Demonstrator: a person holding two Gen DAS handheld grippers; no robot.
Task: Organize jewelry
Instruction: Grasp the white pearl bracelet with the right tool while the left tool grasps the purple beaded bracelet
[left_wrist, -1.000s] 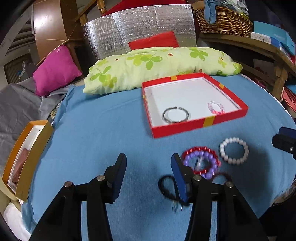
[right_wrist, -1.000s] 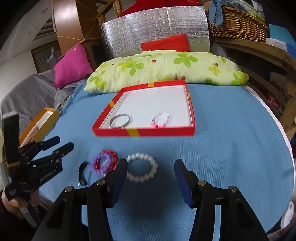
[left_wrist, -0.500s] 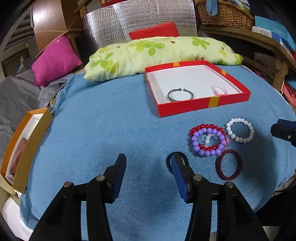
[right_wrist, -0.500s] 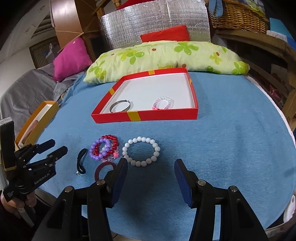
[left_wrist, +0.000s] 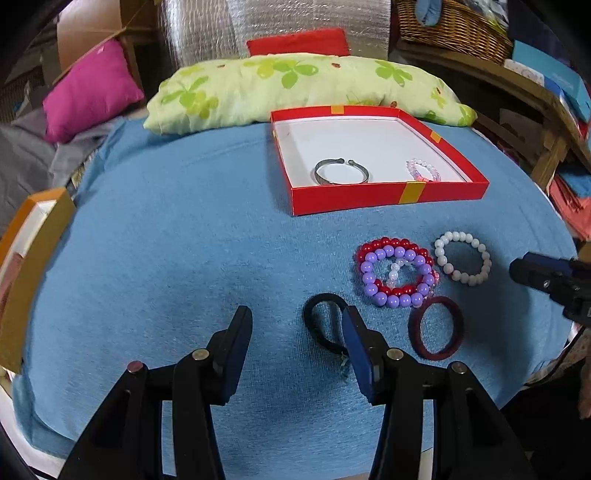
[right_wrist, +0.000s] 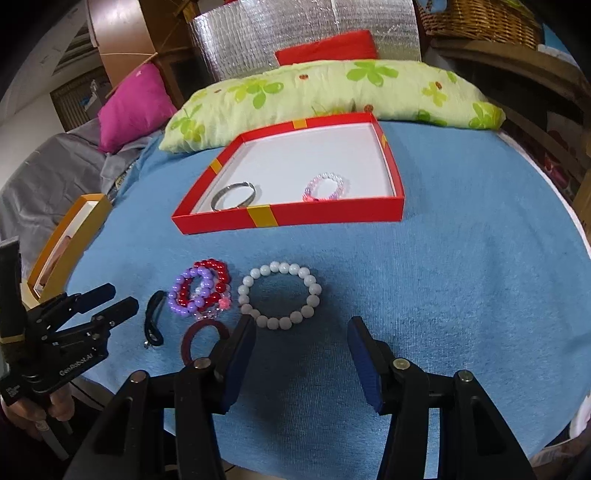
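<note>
Jaws apart on left gripper (left_wrist: 297, 325) and right gripper (right_wrist: 301, 334), both empty. Risk: snagging stacked purple bracelet (left_wrist: 393, 277) and red bracelet (left_wrist: 391, 245) together; white bracelet (right_wrist: 279, 295) rolling.

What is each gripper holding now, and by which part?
Nothing. The left gripper and right gripper are both open and empty above the blue cloth.
</note>
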